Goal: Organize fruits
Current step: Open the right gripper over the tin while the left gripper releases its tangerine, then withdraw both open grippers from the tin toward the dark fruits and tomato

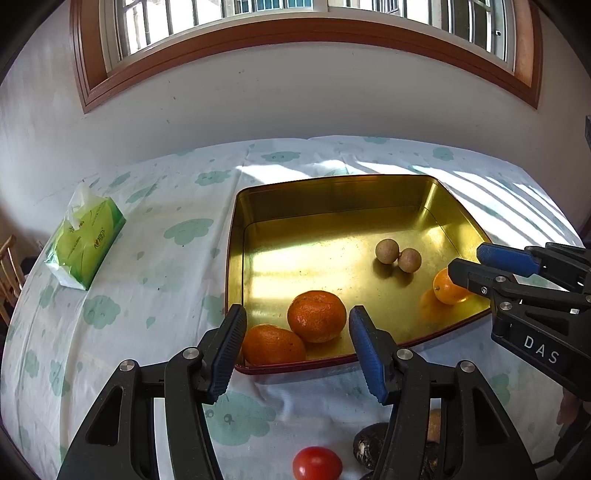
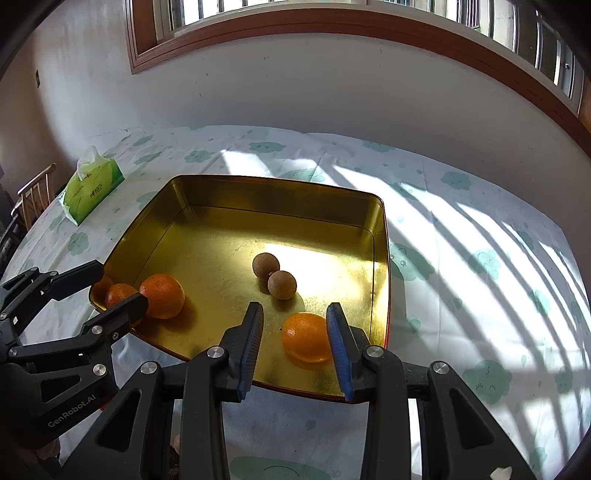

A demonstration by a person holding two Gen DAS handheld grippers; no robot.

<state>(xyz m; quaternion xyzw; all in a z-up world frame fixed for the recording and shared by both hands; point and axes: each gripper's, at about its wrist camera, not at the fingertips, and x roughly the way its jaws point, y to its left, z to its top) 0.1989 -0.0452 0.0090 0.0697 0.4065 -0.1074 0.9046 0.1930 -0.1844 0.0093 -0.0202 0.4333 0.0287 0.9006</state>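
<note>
A gold tin tray (image 1: 332,192) (image 2: 207,221) sits on the table. In it lie two mandarins (image 1: 316,315) (image 1: 272,345) at the near left corner, two brown longans (image 1: 387,251) (image 1: 409,260) (image 2: 265,264) (image 2: 282,284), and a small orange (image 1: 447,288) (image 2: 306,336) at the near right. My left gripper (image 1: 297,332) is open and empty above the two mandarins (image 2: 162,295). My right gripper (image 2: 295,325) (image 1: 469,264) is open, its jaws standing either side of the small orange. A red tomato (image 1: 317,463) and a dark fruit (image 1: 371,441) lie on the cloth in front of the tray.
A green tissue pack (image 1: 86,243) (image 2: 92,188) lies at the table's left. The table has a white cloth with green cloud prints (image 2: 480,258). A wall and a wooden window frame (image 1: 295,33) stand behind. A wooden chair (image 2: 35,195) stands at the far left.
</note>
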